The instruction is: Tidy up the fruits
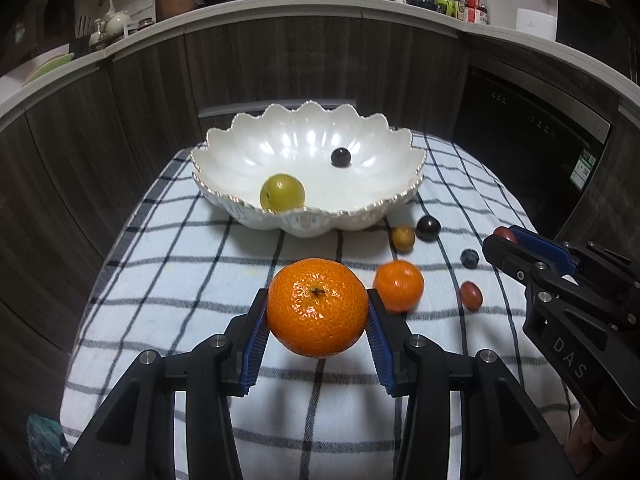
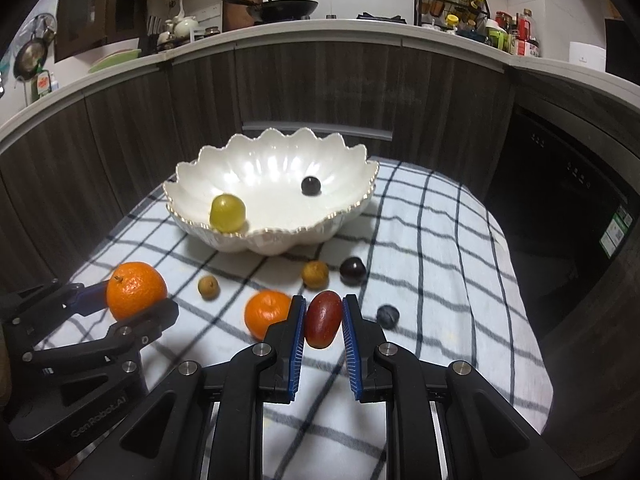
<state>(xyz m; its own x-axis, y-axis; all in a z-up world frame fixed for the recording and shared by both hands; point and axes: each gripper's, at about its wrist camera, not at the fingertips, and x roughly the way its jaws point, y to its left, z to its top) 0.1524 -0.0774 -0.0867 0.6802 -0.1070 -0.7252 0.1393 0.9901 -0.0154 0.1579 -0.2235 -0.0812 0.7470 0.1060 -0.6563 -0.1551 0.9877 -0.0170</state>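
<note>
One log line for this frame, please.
left tongs: shut on large mandarin | right tongs: shut on red grape | bowl: green fruit, dark grape

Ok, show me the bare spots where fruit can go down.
The bowl floor is mostly bare between the green fruit and the dark grape. The cloth is bare along its left side, and at far right beyond the bowl. It is crowded in front of the bowl, around the small orange.

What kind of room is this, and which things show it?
Most likely a home kitchen: a wok sits on the counter behind, a rack of spice bottles stands to its right, and a built-in dishwasher is set under the counter.
</note>
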